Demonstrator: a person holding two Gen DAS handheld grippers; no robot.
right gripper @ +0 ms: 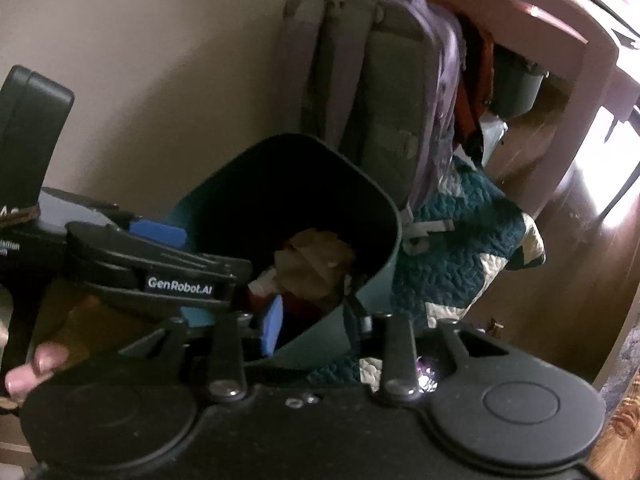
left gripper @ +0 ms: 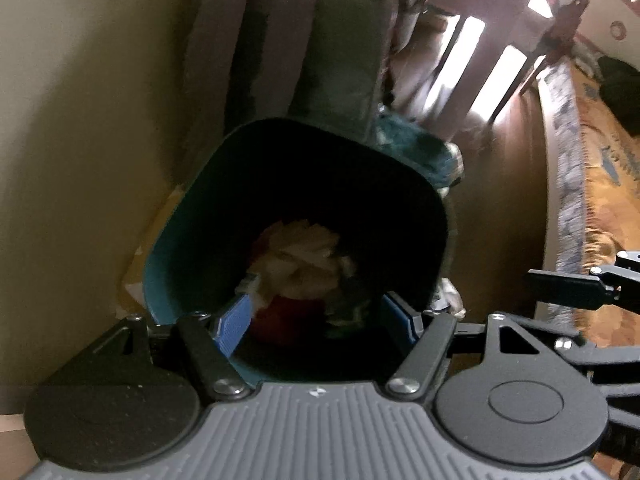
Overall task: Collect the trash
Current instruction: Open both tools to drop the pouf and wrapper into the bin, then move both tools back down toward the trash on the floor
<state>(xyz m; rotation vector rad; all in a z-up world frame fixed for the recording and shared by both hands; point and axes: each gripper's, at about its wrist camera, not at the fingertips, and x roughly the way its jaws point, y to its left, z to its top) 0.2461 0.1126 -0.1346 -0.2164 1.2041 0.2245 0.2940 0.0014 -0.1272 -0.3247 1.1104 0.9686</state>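
A teal bin point(left gripper: 168, 280) stands by the wall, seen from above in the left wrist view. Crumpled pale paper point(left gripper: 304, 256) and something red point(left gripper: 280, 316) lie inside it. My left gripper point(left gripper: 316, 324) hangs over the bin's mouth, open, its blue pads point(left gripper: 232, 328) wide apart with nothing between them. In the right wrist view the bin point(right gripper: 372, 280) holds the same paper point(right gripper: 316, 260). My right gripper point(right gripper: 316, 326) is open at the near rim, one blue pad point(right gripper: 272, 328) inside and the bin's wall between the fingers, untouched. The left gripper point(right gripper: 160, 264) reaches in from the left.
A grey and purple backpack point(right gripper: 376, 92) leans on the wall behind the bin. A quilted teal blanket point(right gripper: 460, 240) lies to its right, under a wooden piece of furniture point(right gripper: 560, 40). A patterned rug point(left gripper: 600, 184) covers the floor at right. Cardboard point(left gripper: 140, 264) lies left of the bin.
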